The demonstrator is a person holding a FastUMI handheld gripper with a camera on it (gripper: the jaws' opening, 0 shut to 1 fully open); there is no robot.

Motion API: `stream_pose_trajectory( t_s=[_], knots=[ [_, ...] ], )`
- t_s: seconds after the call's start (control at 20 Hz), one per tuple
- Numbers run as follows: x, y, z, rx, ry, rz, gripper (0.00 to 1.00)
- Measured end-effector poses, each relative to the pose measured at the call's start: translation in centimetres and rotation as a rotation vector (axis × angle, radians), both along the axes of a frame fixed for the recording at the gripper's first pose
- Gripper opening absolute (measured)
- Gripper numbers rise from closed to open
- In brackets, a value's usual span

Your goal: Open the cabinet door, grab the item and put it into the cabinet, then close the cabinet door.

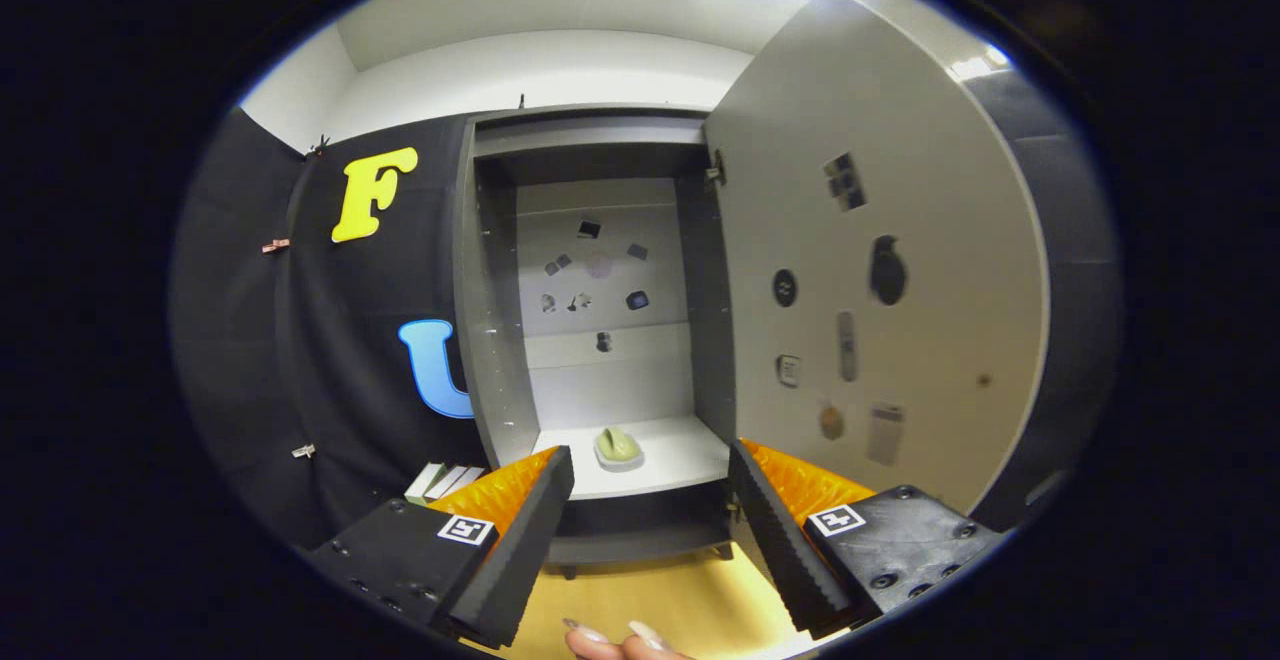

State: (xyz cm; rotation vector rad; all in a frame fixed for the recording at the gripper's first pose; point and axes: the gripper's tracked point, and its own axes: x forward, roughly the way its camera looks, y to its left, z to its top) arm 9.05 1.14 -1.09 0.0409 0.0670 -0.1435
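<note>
In the gripper view, the hand-held gripper [650, 510] hangs spread and empty. Beyond its fingers, the small pale-green rounded item [618, 446] rests on the tall grey cabinet's [700, 290] white shelf, apparently delivered. The white door [900, 270] stands swung wide right, awaiting closing.
</note>
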Motion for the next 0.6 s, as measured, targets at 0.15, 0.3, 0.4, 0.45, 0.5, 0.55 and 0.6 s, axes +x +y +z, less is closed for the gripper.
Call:
stream_pose_trajectory(
  t_s=[0.15, 0.3, 0.4, 0.45, 0.5, 0.55, 0.6],
  knots=[
    [-3.9, -2.8, 1.5, -0.03, -0.024, 0.026, 0.98],
    [-7.6, -7.1, 2.3, -0.083, -0.014, 0.04, 0.98],
    [-9.7, -9.7, 3.3, -0.1, -0.038, 0.053, 0.98],
    [-10.6, -11.2, 3.6, -0.111, -0.05, 0.051, 0.98],
    [-11.3, -12.6, 3.9, -0.116, -0.061, 0.055, 0.98],
    [-11.8, -13.9, 4.1, -0.116, -0.069, 0.059, 0.98],
    [-12.0, -15.2, 4.1, -0.108, -0.07, 0.064, 0.98]
  ],
)
